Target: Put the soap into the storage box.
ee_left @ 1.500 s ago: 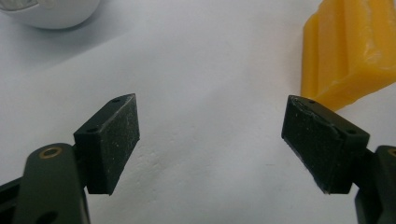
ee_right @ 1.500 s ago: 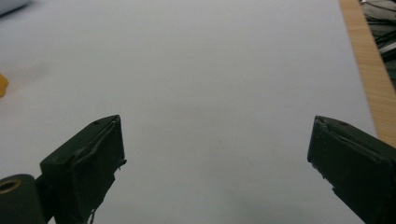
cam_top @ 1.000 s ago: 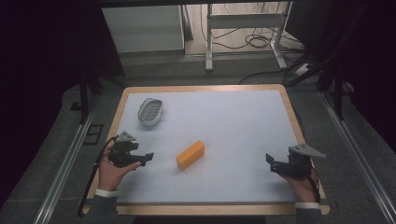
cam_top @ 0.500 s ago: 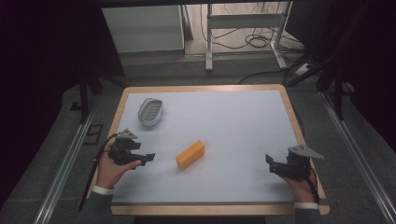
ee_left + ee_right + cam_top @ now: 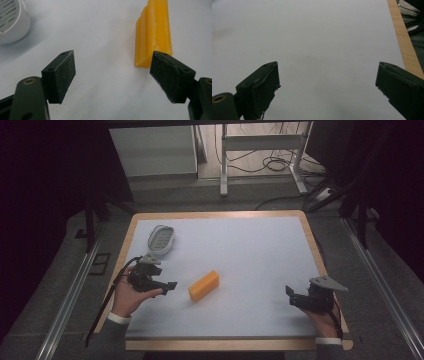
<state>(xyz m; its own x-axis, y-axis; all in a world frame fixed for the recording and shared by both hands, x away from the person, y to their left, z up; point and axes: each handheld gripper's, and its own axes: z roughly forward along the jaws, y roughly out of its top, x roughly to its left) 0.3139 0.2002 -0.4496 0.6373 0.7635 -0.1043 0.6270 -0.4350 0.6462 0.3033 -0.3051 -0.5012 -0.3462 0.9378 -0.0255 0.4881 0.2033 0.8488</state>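
A rectangular yellow-orange block (image 5: 203, 285) lies near the middle of the white, wood-edged table (image 5: 260, 250), just beyond the left gripper (image 5: 170, 285), whose jaws stand spread. The right gripper (image 5: 289, 290), also spread, hovers near the right edge. A white slotted oval dish (image 5: 161, 238) sits far left.

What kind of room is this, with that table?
Probably a lab or recording setup: a wood-edged white table bearing one orange block, dark surroundings, and loose cables on the floor.
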